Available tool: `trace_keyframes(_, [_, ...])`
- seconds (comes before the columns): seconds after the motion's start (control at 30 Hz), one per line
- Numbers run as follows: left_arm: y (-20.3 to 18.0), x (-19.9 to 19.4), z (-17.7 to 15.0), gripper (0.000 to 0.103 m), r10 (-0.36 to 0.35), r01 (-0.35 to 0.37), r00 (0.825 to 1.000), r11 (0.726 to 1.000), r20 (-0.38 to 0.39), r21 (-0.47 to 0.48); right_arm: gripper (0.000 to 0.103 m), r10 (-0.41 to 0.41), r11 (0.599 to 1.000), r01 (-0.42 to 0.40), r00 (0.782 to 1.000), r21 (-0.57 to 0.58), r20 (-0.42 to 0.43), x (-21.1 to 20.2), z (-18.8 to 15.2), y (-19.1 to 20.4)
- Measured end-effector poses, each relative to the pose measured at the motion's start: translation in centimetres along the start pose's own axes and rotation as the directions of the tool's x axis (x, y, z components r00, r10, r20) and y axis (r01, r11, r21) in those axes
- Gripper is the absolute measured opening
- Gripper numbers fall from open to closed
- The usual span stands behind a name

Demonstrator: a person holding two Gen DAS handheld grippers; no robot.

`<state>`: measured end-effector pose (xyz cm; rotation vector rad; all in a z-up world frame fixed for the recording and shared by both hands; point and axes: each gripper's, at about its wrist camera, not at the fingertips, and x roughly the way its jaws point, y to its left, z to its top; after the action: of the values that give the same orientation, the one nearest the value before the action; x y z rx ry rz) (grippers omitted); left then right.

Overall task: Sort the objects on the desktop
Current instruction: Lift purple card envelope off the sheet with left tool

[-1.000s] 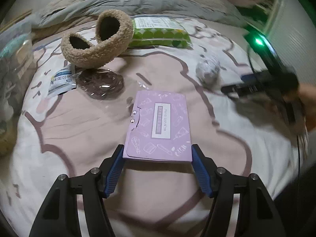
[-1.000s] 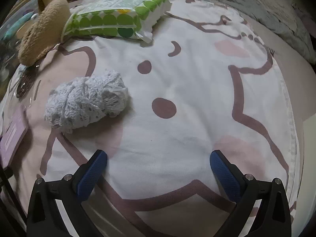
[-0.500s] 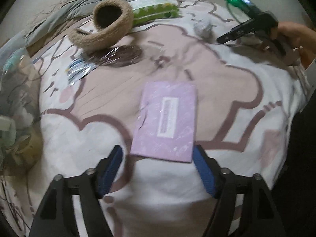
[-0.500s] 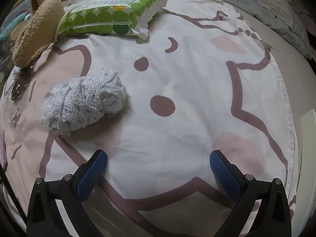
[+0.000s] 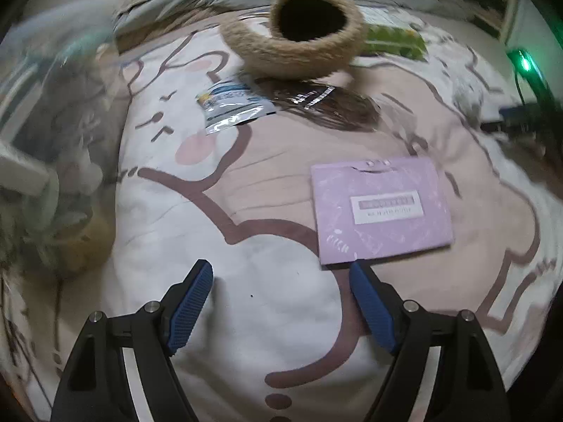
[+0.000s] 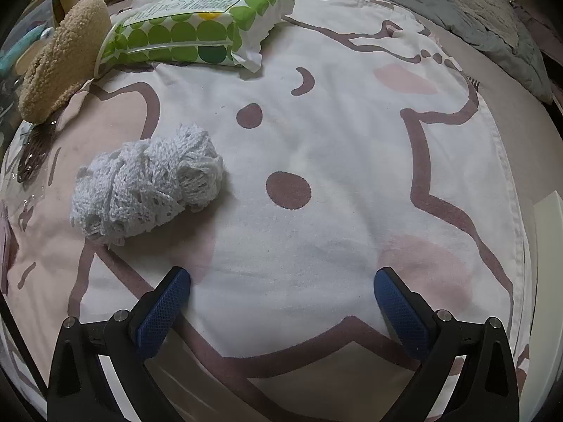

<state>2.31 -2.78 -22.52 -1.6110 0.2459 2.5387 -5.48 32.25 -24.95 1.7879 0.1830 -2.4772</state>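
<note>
— What is the left gripper (image 5: 281, 277) doing?

— It is hanging over the printed bedspread (image 5: 274, 309) with its blue fingers (image 5: 191, 299) spread wide and nothing between them. The purple card pack (image 5: 381, 209) is lying flat on the bedspread, its near edge just beyond the gripper's right fingertip — whether they are touching cannot be told.

— And what is lying farther off?

— Toward the far edge of the bedspread a fuzzy tan slipper (image 5: 302, 31) is sitting with its dark opening facing the camera. In front of it a clear wrapper with something dark inside (image 5: 327, 105) is lying, and beside that a small white-and-blue sachet (image 5: 234, 103). A green-dotted tissue pack (image 5: 394, 37) is peeking out behind the slipper. The left side of that view is blurring too much to name anything.

— What about the right gripper (image 6: 281, 283)?

— Its fingers are also standing far apart, gripping nothing, above a bare stretch of the bedspread (image 6: 352, 133). A bundle of white lace (image 6: 147, 184) is resting ahead and to its left, clear of the left fingertip. The tissue pack (image 6: 186, 33) is lying near the far edge, with the slipper (image 6: 61, 65) touching its left end. A grey quilt (image 6: 440, 3) is bunching along the far right corner.
</note>
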Motion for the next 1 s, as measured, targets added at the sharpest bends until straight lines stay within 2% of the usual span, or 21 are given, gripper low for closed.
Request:
trace_keyframes(0.03, [0.3,-0.2,-0.1,0.087,-0.053,0.053,0.999,0.998,0.001,-0.021,0.103,0.0,1.0,0.0,1.0,0.0,-0.001,0.0,0.0,0.0])
trace_keyframes(0.1, [0.4,-0.9,-0.3,0.1,-0.108,0.109,0.994,0.993,0.022,-0.047,0.103,0.001,1.0,-0.001,1.0,-0.001,0.001,0.0,-0.1,-0.1])
trace_keyframes(0.2, [-0.7,-2.3,-0.1,0.103,-0.176,0.179,0.982,0.983,0.074,-0.029,0.103,0.004,1.0,-0.004,1.0,0.002,0.005,0.0,-0.2,-0.3])
trace_keyframes(0.33, [-3.2,-2.2,1.0,0.103,-0.181,0.178,0.98,0.983,0.085,0.045,0.103,0.0,1.0,0.0,1.0,0.018,0.001,0.1,-0.1,-0.3])
trace_keyframes(0.47, [-4.9,-1.2,1.8,0.103,-0.185,0.179,0.98,0.981,0.077,0.074,0.103,0.004,1.0,-0.004,1.0,0.012,0.008,0.1,-0.1,-0.4])
trace_keyframes(0.63, [-5.7,0.8,2.9,0.103,-0.198,0.197,0.978,0.98,0.058,0.024,0.103,0.009,1.0,-0.009,1.0,0.003,0.024,0.0,-0.3,-0.4])
trace_keyframes(0.73, [-6.1,1.6,3.2,0.103,-0.169,0.168,0.984,0.986,0.054,0.022,0.103,0.028,0.999,-0.027,0.999,-0.019,0.019,-0.3,-0.1,-0.4])
trace_keyframes(0.87, [-5.8,1.7,3.1,0.103,-0.16,0.159,0.986,0.987,0.052,0.021,0.103,0.174,0.98,-0.158,0.976,-0.123,0.132,-3.1,0.2,0.6])
trace_keyframes(0.97, [-5.3,2.0,3.1,0.103,-0.132,0.133,0.991,0.991,0.016,-0.002,0.103,0.197,0.966,-0.158,0.962,-0.203,0.19,-5.1,0.5,3.9])
trace_keyframes(1.0, [-5.1,2.2,3.0,0.103,-0.138,0.138,0.99,0.99,0.001,-0.01,0.103,0.198,0.964,-0.154,0.96,-0.217,0.199,-5.2,1.6,4.8])
